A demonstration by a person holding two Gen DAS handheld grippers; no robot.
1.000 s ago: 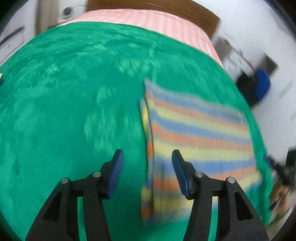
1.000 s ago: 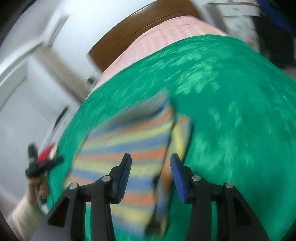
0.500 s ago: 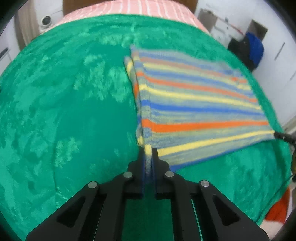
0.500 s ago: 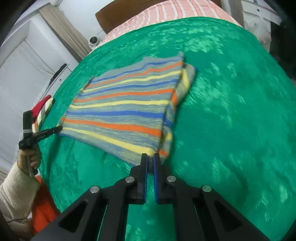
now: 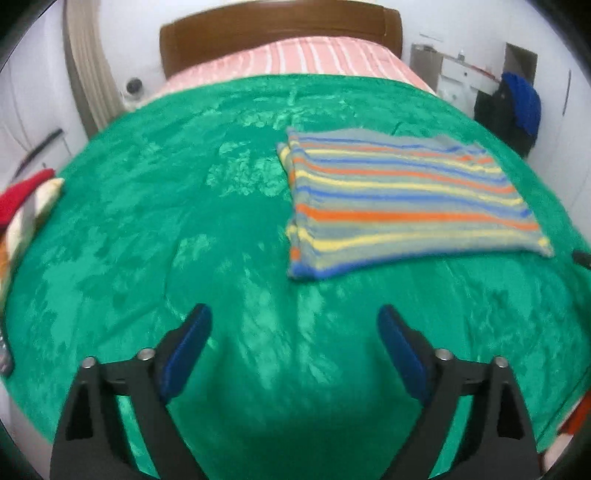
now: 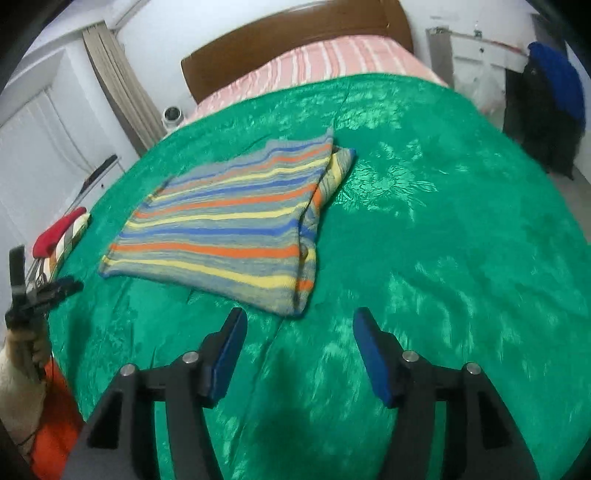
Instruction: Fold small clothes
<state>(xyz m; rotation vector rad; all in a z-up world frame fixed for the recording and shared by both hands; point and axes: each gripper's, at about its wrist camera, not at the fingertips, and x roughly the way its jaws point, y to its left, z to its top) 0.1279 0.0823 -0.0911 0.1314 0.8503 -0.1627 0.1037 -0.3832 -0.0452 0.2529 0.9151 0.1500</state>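
A folded striped garment [image 5: 402, 199], blue, orange, yellow and grey, lies flat on the green blanket [image 5: 184, 240]. It also shows in the right wrist view [image 6: 236, 225]. My left gripper [image 5: 293, 325] is open and empty, held above the blanket short of the garment's near left corner. My right gripper [image 6: 299, 328] is open and empty, just short of the garment's near right corner. The left gripper also shows at the left edge of the right wrist view [image 6: 40, 295], held in a hand.
A red and white cloth pile [image 5: 26, 199] lies at the bed's left edge, also in the right wrist view [image 6: 62, 229]. Pink striped bedding [image 5: 295, 59] and a wooden headboard [image 5: 280, 29] lie beyond. Dark and blue clothes [image 5: 517, 107] hang at the right.
Both grippers were shut on the garment's near corners half a second ago. They have let go, opened wide and drawn back. The garment now lies flat.
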